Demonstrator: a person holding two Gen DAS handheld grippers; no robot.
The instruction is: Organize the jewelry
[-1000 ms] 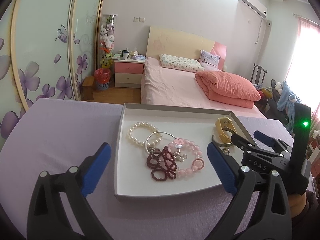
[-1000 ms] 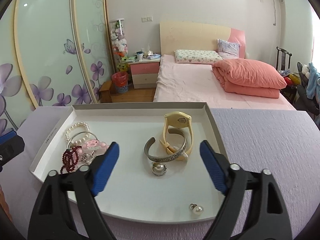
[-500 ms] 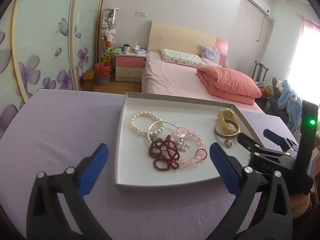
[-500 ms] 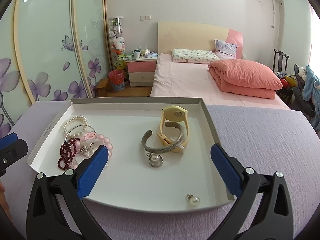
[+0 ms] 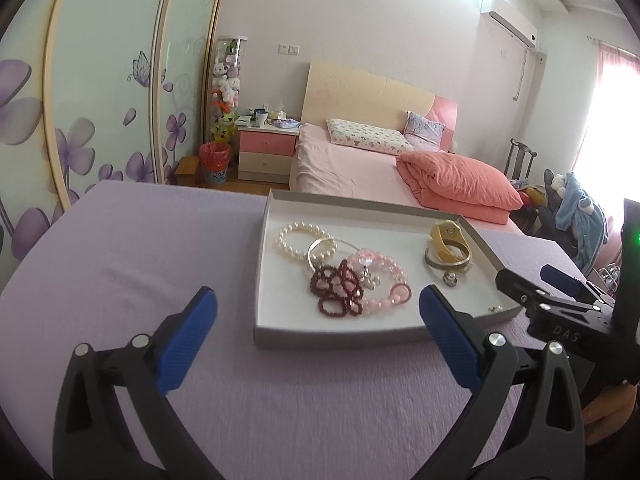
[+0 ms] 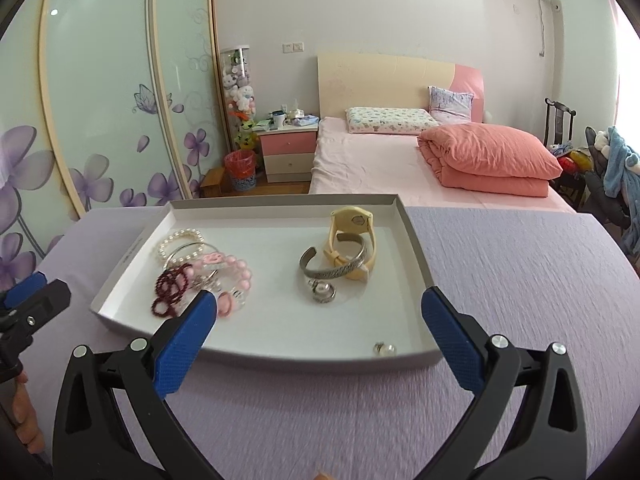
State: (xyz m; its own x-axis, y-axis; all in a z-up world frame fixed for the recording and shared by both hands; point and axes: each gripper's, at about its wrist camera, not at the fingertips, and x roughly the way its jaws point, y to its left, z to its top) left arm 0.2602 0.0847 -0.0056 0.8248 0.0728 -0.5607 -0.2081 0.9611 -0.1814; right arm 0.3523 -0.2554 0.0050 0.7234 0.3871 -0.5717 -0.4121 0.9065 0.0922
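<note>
A shallow white tray lies on the lilac tablecloth. In it are a pearl bracelet, a thin silver bangle, a dark red bead string, a pink bead bracelet, a yellow watch, a silver cuff, a pearl ring and a pearl earring. My left gripper hangs open before the tray's near edge. My right gripper is wide open over the tray's near part, holding nothing.
The lilac cloth covers the table around the tray. Beyond its far edge stand a pink bed, a nightstand and flowered wardrobe doors. The right gripper's body shows at the left view's right edge.
Both grippers have drawn back from the tray, which now sits farther off in both views. The right gripper's jaws spread wider. The jewelry has not moved.
</note>
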